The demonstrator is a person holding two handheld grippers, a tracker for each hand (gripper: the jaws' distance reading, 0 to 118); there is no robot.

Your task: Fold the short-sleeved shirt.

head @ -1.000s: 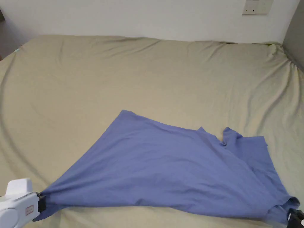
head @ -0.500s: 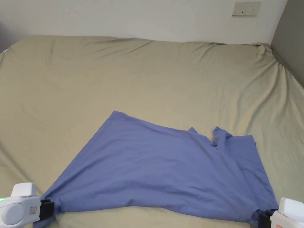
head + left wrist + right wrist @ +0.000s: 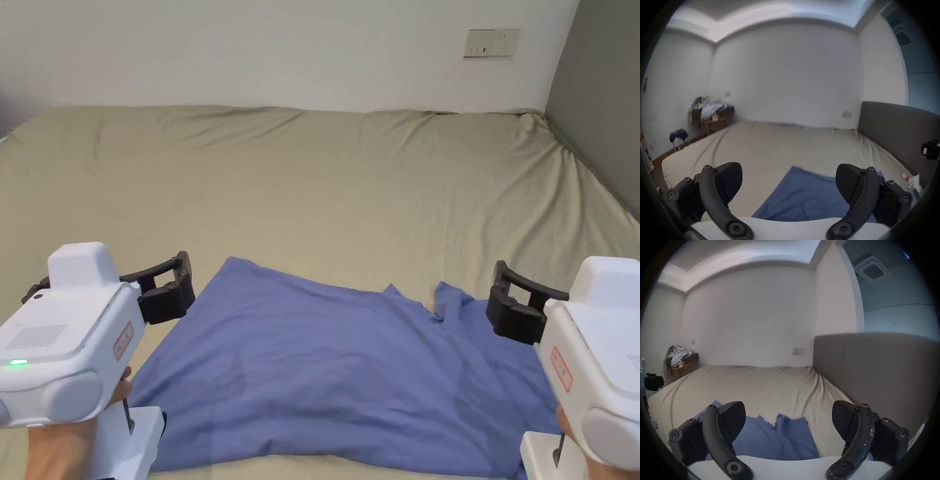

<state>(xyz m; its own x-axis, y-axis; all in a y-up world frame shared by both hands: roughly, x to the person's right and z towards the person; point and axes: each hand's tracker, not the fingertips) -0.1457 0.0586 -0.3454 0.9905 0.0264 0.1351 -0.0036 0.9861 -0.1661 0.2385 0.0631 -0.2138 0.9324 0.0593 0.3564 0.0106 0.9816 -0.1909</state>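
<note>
Matt blue cloth shirt [image 3: 350, 369] on a creased beige cloth sheet [image 3: 325, 187]; headboard [image 3: 875, 369] perhaps smooth leatherette.

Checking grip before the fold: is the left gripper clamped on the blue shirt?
No, the left gripper is open above the blue shirt.

Left gripper [image 3: 164, 289]: no longer clamps the shirt [image 3: 350, 369] hem; jaws apart, raised above the bed [image 3: 350, 181]. Right gripper [image 3: 509, 303]: likewise released, lifted. Shirt: lies slack near the bed's front edge.
</note>
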